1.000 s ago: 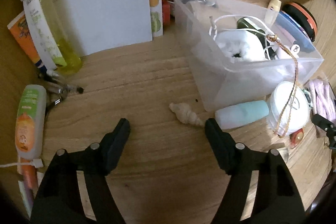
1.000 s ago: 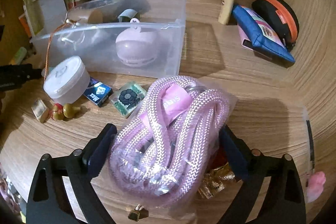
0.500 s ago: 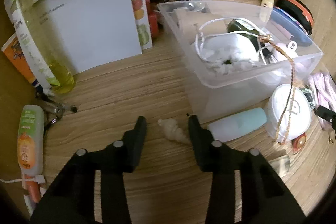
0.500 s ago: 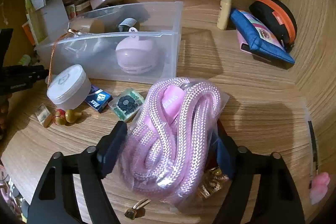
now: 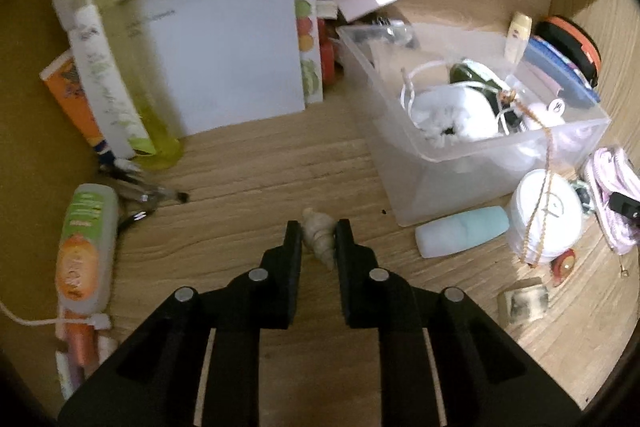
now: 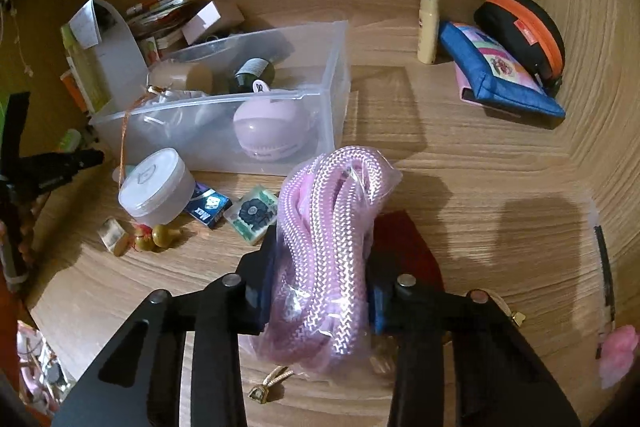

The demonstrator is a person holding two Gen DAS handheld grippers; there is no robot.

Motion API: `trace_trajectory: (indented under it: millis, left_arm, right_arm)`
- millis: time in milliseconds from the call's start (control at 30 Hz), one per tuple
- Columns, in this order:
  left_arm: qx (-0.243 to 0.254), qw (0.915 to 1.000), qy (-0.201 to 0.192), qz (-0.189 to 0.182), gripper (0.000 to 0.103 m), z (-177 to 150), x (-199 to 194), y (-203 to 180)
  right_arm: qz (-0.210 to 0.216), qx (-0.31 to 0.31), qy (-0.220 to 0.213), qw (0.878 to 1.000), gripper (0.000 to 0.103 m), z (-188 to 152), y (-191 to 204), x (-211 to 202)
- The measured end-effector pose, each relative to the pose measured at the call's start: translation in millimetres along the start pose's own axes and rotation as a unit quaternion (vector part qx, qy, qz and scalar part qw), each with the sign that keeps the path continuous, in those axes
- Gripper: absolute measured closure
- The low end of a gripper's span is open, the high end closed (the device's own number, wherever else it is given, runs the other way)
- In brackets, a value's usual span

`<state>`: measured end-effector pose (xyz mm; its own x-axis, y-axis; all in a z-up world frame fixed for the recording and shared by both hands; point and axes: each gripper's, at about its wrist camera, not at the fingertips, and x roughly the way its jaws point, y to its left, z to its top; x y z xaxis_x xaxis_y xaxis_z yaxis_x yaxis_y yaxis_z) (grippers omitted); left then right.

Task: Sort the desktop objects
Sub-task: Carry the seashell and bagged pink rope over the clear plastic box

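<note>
The wooden desk (image 5: 260,171) carries everything here, and it is also the ground in the right wrist view (image 6: 460,187). On it stands the clear plastic bin (image 5: 404,131), seen from the other side as well (image 6: 336,99); inside it lie a white fluffy thing with a white cord (image 5: 452,111), a dark green bottle (image 6: 252,73) and a pale pink round device (image 6: 272,129).

Behind the bin, to the left, a white folded paper box (image 5: 224,59) stands upright, and a tall bottle with yellow liquid (image 5: 116,87) leans against it.

The bag of pink rope (image 6: 328,259) is in the right gripper (image 6: 320,291): the two fingers press on it from both sides, and the bag is squeezed narrow between them. I cannot tell if the bag touches the desk.

Near the back wall lie a blue pouch (image 6: 492,71) and a black case with orange zipper (image 6: 524,31), touching each other, with a small cream tube (image 6: 427,29) upright just beside the pouch.

In front of the bin sit a white round jar (image 5: 546,215), with a thin gold string (image 5: 540,211) hanging over it, and a light blue tube (image 5: 464,231) lying flat.

The smallest task thing is the spiral seashell (image 5: 320,237). The left gripper (image 5: 318,239) pinches it: both fingertips (image 5: 294,239) touch its sides, and it is just in front of the bin's near corner.
</note>
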<state>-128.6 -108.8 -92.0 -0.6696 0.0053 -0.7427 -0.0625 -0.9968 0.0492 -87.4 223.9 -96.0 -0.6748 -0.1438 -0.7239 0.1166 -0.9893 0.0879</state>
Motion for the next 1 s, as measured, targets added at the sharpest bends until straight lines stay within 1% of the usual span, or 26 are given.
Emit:
trace_trajectory:
  millis: [133,367,533,600,733,1000]
  left_arm:
    - [-0.009,0.9997,-0.020,-0.009,0.087,-4.9,-18.9,1.1]
    - [-0.015,0.9981,-0.052,-0.030,0.087,-4.9,-40.9,-12.1]
    - [-0.017,0.9966,-0.070,-0.039,0.087,-5.1,-56.7,-22.1]
    - [-0.019,0.9962,-0.077,-0.036,0.087,-5.3,-61.0,-26.2]
    - [-0.020,0.9949,-0.090,-0.042,0.087,-4.9,-72.5,-35.5]
    - [-0.023,0.9921,-0.115,-0.046,0.087,6.6,-91.7,-43.8]
  right_arm:
    - [0.007,0.005,-0.005,1.000,0.072,-3.0,-0.3,-6.0]
    - [-0.002,-0.004,-0.034,0.999,0.072,1.7,5.3,-29.8]
    - [0.001,-0.007,-0.053,0.999,0.072,10.7,8.3,-48.5]
    - [0.000,-0.013,-0.061,0.998,0.072,14.6,10.4,-54.7]
    - [0.003,-0.019,-0.077,0.997,0.072,22.3,14.6,-64.1]
    - [0.016,-0.034,-0.097,0.995,0.072,44.2,19.9,-69.2]
